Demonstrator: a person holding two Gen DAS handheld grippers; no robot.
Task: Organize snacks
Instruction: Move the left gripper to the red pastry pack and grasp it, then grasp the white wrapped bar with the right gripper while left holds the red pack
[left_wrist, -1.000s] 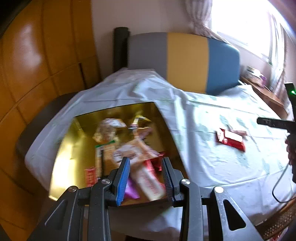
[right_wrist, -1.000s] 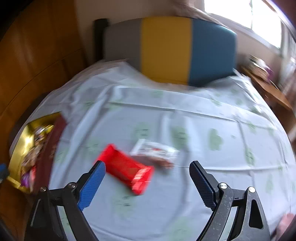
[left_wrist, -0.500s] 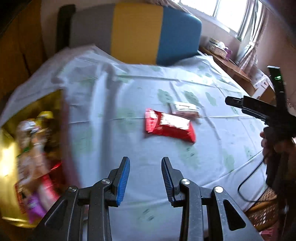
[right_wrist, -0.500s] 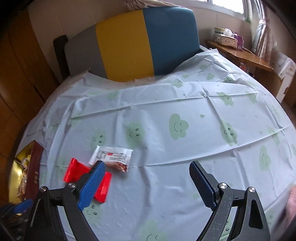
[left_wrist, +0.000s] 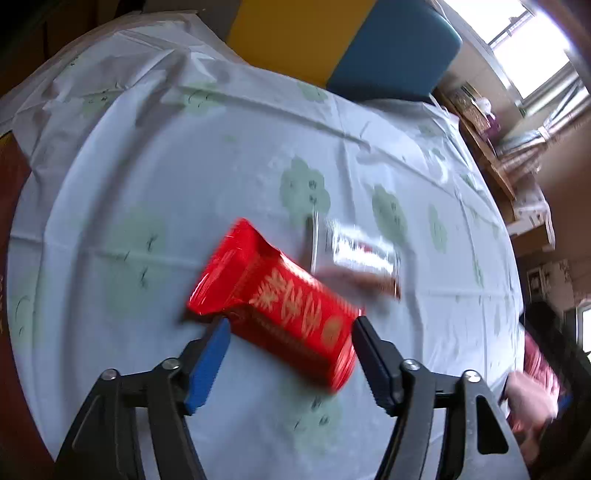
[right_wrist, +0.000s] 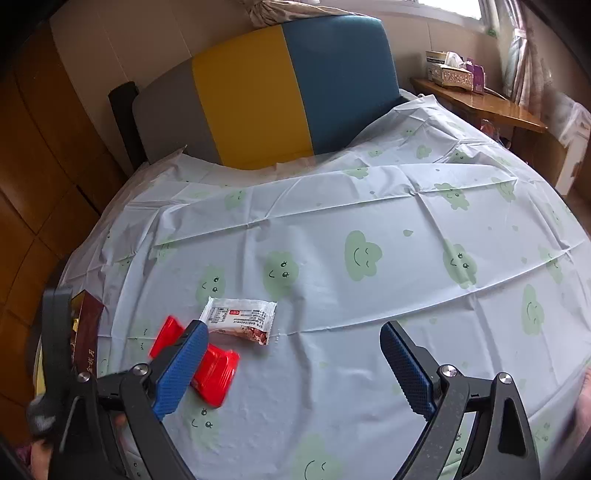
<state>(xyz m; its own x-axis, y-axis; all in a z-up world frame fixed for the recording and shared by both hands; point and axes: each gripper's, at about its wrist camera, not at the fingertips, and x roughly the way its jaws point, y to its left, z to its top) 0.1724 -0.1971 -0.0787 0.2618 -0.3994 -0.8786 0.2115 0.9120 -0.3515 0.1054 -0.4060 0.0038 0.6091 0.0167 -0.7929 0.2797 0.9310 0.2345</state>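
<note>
A red snack packet (left_wrist: 280, 306) lies on the pale cloud-print tablecloth (left_wrist: 184, 177). My left gripper (left_wrist: 290, 325) is open, its fingertips on either side of the packet's near end, not closed on it. A white snack bar wrapper (left_wrist: 362, 254) lies just behind the red packet. In the right wrist view the red packet (right_wrist: 216, 369) and white wrapper (right_wrist: 240, 317) lie at lower left. My right gripper (right_wrist: 295, 328) is open and empty over bare cloth, to the right of both snacks.
A gold-lined box with a dark red wall (right_wrist: 85, 332) sits at the table's left edge. A grey, yellow and blue headboard (right_wrist: 266, 92) stands behind the table. A wooden shelf with tissue boxes (right_wrist: 454, 70) is at the far right.
My left gripper swung from the gold box over to the red packet, came close and opened wider around it. My right gripper drifted right, away from the snacks.
</note>
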